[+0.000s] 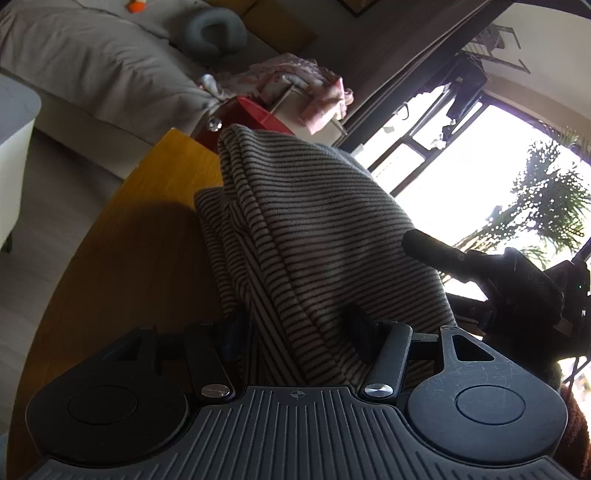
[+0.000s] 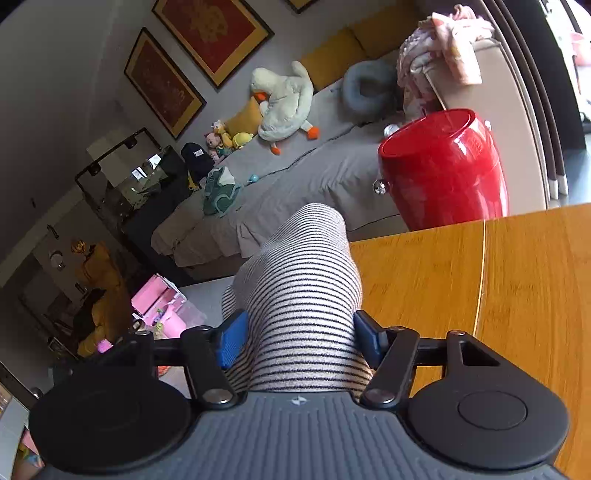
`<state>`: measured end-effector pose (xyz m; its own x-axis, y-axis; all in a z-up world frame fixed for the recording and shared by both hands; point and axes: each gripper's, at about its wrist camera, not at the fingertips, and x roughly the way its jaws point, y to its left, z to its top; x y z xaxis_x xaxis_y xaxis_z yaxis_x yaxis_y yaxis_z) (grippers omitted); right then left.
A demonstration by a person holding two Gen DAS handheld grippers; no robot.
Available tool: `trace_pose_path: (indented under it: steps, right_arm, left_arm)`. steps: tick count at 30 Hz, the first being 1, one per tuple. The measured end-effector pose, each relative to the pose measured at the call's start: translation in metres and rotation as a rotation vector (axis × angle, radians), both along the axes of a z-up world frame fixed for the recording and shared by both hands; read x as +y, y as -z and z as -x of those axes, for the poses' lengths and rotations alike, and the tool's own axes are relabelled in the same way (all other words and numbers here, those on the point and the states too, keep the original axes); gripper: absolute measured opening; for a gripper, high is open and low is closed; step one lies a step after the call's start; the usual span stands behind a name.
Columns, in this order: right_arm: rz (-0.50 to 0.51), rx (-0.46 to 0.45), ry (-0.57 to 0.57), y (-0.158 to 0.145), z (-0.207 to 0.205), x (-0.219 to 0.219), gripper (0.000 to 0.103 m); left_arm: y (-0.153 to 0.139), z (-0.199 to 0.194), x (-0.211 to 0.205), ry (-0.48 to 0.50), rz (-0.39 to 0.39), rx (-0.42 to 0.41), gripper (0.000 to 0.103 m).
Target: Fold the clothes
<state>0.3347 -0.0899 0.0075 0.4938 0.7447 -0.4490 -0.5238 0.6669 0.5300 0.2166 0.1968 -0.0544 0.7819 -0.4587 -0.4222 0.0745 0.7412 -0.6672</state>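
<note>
**Striped cloth may slip off the table edge**

At the bottom of each frame, the left gripper [image 1: 299, 332] and the right gripper [image 2: 301, 341] each pinch a thick bunch of the striped cloth [image 1: 314, 221], fingers closed on it. The cloth hangs above the wooden table [image 1: 140, 251]. If one grip loosens, the fold can fall apart. Farther away, the red stool [image 2: 443, 166] stands near; a wide swing may hit it.

sofa [image 2: 295, 173] grey | window [image 1: 480, 155] bright | wall pictures [image 2: 214, 33] red

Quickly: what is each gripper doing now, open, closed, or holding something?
Left gripper: closed on the striped garment.
Right gripper: closed on the same striped garment, bunched between its blue pads.
</note>
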Motion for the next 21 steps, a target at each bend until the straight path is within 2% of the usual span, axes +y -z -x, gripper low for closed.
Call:
trace_pose_path:
  steps: [3, 7, 9, 11, 14, 16, 17, 21]
  right_arm:
    - [0.110, 0.033, 0.062, 0.021, -0.008, 0.000, 0.058]
    - [0.085, 0.062, 0.095, 0.033, -0.009, -0.007, 0.061]
    - [0.141, 0.003, 0.092, 0.025, -0.002, 0.000, 0.062]
    - [0.211, -0.099, 0.076, 0.009, 0.009, 0.010, 0.062]
    - [0.238, -0.243, 0.037, -0.023, 0.023, 0.023, 0.062]
    - [0.217, -0.234, -0.030, -0.033, 0.022, 0.035, 0.059]
    - [0.238, -0.231, -0.057, -0.032, 0.022, 0.044, 0.058]
    - [0.392, -0.258, -0.114, -0.001, 0.021, 0.079, 0.059]
  left_arm:
    - [-0.001, -0.001, -0.005, 0.005, -0.031, -0.004, 0.061]
    - [-0.003, -0.001, -0.010, 0.008, -0.063, -0.014, 0.062]
    - [-0.002, -0.002, -0.009, 0.009, -0.060, -0.013, 0.062]
    - [-0.002, -0.002, -0.010, 0.009, -0.061, -0.013, 0.062]
    - [-0.002, -0.002, -0.010, 0.010, -0.064, -0.014, 0.062]
    - [-0.002, -0.002, -0.010, 0.011, -0.065, -0.014, 0.062]
    - [-0.002, -0.002, -0.010, 0.011, -0.067, -0.014, 0.062]
    - [-0.002, -0.001, -0.010, 0.007, -0.077, -0.013, 0.063]
